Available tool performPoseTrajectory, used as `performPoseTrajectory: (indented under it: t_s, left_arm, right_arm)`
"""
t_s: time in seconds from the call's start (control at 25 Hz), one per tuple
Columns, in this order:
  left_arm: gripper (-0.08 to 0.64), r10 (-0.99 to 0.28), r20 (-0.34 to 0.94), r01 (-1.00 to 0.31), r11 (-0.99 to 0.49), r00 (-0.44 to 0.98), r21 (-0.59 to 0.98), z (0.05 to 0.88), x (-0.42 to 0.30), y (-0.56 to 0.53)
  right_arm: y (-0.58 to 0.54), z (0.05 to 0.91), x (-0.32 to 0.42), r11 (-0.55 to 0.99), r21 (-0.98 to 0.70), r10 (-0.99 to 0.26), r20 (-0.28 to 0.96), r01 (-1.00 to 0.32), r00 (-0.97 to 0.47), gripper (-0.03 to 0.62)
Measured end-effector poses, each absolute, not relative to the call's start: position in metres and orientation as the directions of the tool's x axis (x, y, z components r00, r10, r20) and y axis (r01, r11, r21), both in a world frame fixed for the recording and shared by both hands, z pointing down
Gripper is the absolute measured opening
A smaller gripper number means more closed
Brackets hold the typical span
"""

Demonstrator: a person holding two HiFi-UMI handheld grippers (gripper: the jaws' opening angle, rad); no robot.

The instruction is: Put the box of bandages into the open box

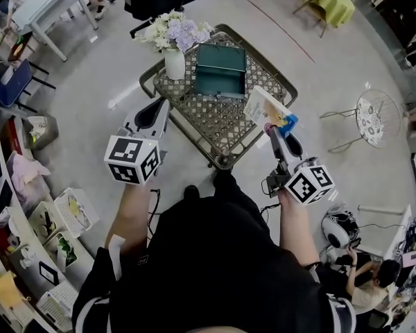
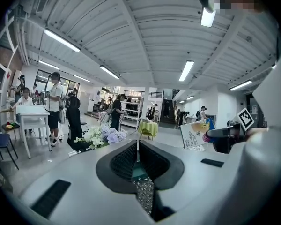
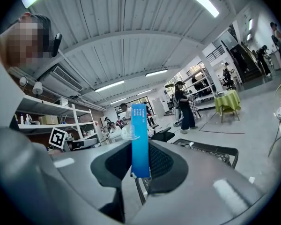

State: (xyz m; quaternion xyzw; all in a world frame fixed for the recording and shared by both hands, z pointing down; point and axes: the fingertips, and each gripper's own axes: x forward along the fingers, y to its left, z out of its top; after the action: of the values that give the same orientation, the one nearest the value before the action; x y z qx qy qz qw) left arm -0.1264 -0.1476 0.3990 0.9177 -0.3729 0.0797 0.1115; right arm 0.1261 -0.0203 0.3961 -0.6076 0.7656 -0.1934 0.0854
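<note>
at far left a white desk [image 1: 41,5] stands on the grey floor [image 1: 83,123]. the left gripper [image 1: 154,111] hovers with jaws pressed together, empty, beside the metal lattice table [image 1: 222,122] bearing a vase of flowers [image 1: 175,50] and the teal open box [image 1: 220,75]. the right gripper [image 1: 272,127] pinches the box of bandages [image 1: 263,106] over the table's right edge.

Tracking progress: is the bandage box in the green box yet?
Out: the right gripper holds the bandage box apart from the green box.

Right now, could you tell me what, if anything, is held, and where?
The right tool grips the box of bandages by its blue edge; the left tool holds nothing.
</note>
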Motion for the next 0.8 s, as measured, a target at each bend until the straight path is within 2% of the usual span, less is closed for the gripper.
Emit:
performPoseTrajectory:
  t_s: [0.8]
  left_arm:
    - [0.02, -0.752, 0.312, -0.809, -0.575, 0.581, 0.121, 0.396, -0.028, -0.233]
  right_arm:
    - [-0.186, 0.433, 0.226, 0.342, -0.513, -0.876, 0.13, -0.787, -0.465, 0.091]
